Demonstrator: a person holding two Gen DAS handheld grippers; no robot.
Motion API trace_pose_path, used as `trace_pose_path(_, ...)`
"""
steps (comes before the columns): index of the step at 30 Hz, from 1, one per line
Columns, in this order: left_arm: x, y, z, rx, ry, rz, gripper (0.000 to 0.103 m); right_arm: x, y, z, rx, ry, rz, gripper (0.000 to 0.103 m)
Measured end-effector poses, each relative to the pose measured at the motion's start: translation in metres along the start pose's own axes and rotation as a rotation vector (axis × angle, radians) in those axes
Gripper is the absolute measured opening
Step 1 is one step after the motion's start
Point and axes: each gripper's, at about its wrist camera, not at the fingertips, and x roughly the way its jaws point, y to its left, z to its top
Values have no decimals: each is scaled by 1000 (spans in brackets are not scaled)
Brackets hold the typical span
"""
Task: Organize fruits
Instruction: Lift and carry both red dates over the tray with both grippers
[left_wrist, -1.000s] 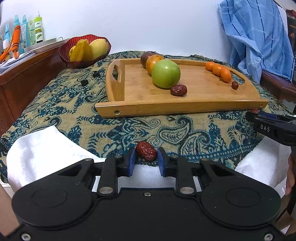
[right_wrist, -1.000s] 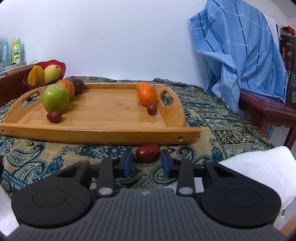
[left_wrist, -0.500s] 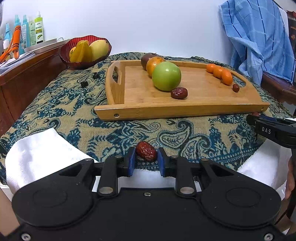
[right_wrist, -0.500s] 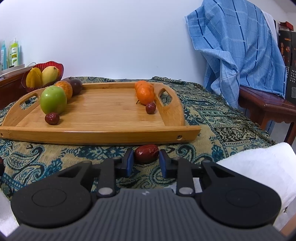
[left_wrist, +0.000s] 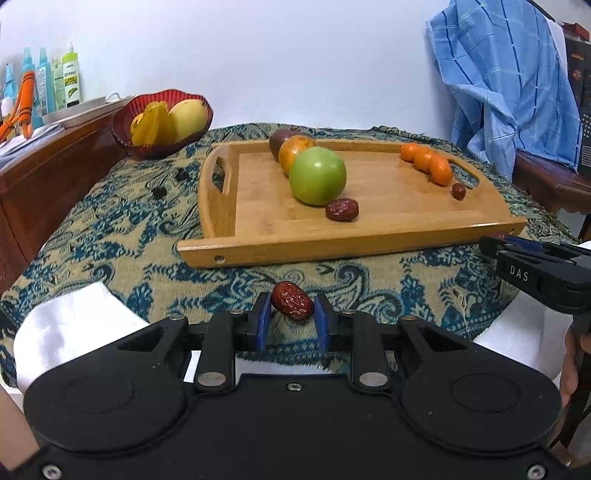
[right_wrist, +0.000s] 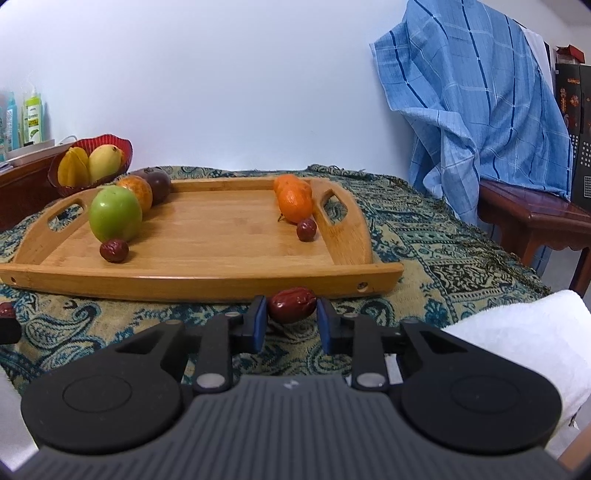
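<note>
A wooden tray (left_wrist: 388, 236) (right_wrist: 207, 280) lies on the patterned cloth. On it stand a green apple (left_wrist: 317, 175) (right_wrist: 115, 218), an orange fruit (left_wrist: 293, 151) and a dark purple fruit (left_wrist: 279, 136) in a row, a red date (left_wrist: 341, 209) (right_wrist: 114, 250), several small oranges (left_wrist: 428, 164) (right_wrist: 293, 201) and a second date (left_wrist: 458, 191) (right_wrist: 306, 229). My left gripper (left_wrist: 291, 314) is shut on a wrinkled red date (left_wrist: 292, 305) in front of the tray. My right gripper (right_wrist: 290, 315) is shut on a smoother red date (right_wrist: 291, 304) at the tray's near edge.
A red bowl (left_wrist: 162, 125) (right_wrist: 88, 166) with a mango and starfruit stands at the back left by a wooden cabinet (left_wrist: 48, 173). A blue cloth (right_wrist: 480, 110) hangs over a chair at the right. White towels (left_wrist: 66, 328) (right_wrist: 517, 339) lie at the near edge.
Both grippers have risen slightly and moved a little toward the tray, each keeping its date. The fruits on the tray have not moved.
</note>
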Motion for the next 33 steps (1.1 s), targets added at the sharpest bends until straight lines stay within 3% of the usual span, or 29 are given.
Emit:
trace_pose_path(18, 5, 1, 54, 34, -98, -25, 24, 5, 17, 33, -11, -83, 82, 33)
trace_pose_path(26, 26, 14, 87, 32, -141, -9, 24, 23, 24, 64, 20, -100, 122, 33)
trace_pose_path(33, 55, 27, 106, 17, -130, -12, 24, 43, 34, 84, 52, -104, 142, 33)
